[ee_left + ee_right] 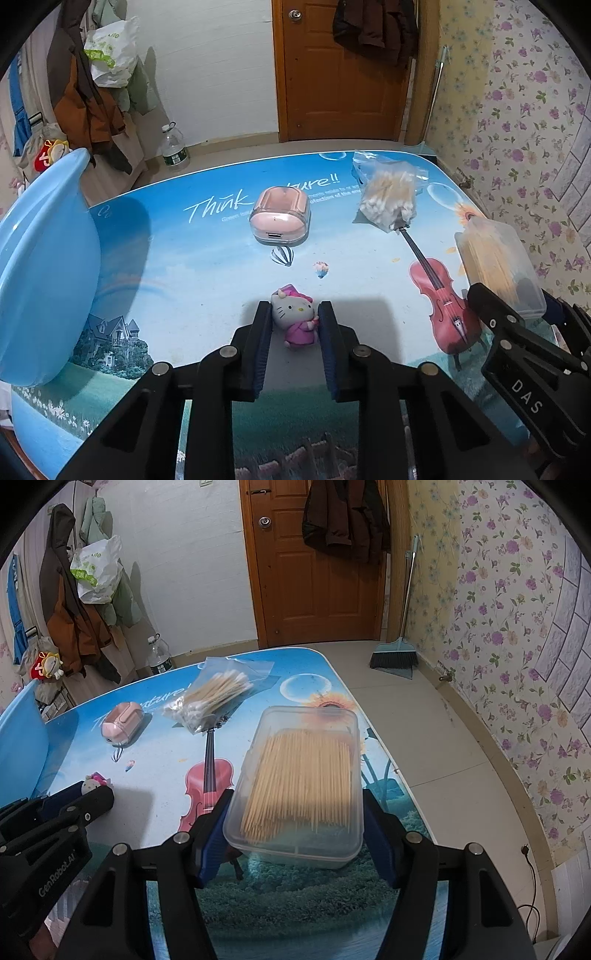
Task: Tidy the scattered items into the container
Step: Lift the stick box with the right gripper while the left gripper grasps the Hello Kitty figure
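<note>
"Think" lettering on table (207, 258); "GenRoboAI" left gripper (293, 314) jaws around Hello Kitty figure (295, 317); "DAS" right gripper (295, 812) jaws around toothpick box (303, 775).

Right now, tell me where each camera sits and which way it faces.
Left wrist: rides the left gripper, looking along its fingers across the table toward the door; fingers flank the Hello Kitty figure; right gripper intrudes at right.
Right wrist: rides the right gripper, facing the same door; fingers flank the toothpick box; left gripper at lower left.
Shared: pink earbud case, cotton swab bag, blue basin.
</note>
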`<act>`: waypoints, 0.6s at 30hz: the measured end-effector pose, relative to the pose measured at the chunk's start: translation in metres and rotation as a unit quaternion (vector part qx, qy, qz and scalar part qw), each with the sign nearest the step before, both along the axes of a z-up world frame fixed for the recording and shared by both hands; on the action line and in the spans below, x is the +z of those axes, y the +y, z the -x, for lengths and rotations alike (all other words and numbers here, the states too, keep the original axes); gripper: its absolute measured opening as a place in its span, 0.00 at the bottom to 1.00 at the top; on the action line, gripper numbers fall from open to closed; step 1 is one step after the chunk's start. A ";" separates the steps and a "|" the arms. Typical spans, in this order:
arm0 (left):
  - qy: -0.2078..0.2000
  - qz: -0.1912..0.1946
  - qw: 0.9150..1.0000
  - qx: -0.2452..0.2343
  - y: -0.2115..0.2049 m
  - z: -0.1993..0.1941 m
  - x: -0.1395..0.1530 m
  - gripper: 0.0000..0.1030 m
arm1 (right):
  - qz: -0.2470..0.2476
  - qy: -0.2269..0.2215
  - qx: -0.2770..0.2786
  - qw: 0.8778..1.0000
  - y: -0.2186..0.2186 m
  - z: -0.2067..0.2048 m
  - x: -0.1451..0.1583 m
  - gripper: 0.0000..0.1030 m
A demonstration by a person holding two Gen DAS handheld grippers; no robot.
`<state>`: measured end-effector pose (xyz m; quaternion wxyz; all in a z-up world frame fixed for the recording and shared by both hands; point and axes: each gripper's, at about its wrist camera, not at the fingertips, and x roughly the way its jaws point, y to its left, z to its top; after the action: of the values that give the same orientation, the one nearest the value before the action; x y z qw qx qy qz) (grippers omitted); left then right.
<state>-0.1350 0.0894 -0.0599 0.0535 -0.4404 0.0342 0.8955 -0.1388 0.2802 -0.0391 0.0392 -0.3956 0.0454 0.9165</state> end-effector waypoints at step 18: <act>0.027 0.001 1.000 -0.004 -0.008 -0.016 0.016 0.23 | 0.003 0.015 0.008 1.000 0.001 -0.011 0.004 0.62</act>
<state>-0.1185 0.0815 -0.0434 0.0558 -0.4163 0.0385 0.9067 -0.1276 0.2817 -0.0350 0.0303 -0.3821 0.0457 0.9225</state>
